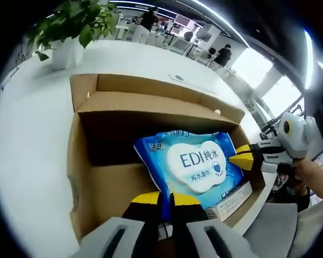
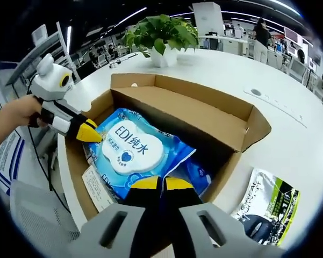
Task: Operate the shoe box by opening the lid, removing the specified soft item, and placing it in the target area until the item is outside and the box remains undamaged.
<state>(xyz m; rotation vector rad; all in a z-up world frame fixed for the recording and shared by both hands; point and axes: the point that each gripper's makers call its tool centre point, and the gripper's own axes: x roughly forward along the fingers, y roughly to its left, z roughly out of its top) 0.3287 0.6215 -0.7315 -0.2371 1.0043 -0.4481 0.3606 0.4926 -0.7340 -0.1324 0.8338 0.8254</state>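
Lift slowly and evenly. Blue wet-wipes pack (image 1: 196, 166) lying tilted inside the open shoe box (image 1: 97, 177) on the white counter (image 1: 32, 140), lid flaps already folded back. Left gripper (image 1: 165, 200) closed on the pack's near edge; right gripper (image 2: 161, 185) likewise pinched onto the opposite edge, each showing in the other's view. Raise both ends together, straight up, clear of the cardboard walls; avoid dragging against the flaps. Magazine (image 2: 266, 207) lying beside the box on the right.
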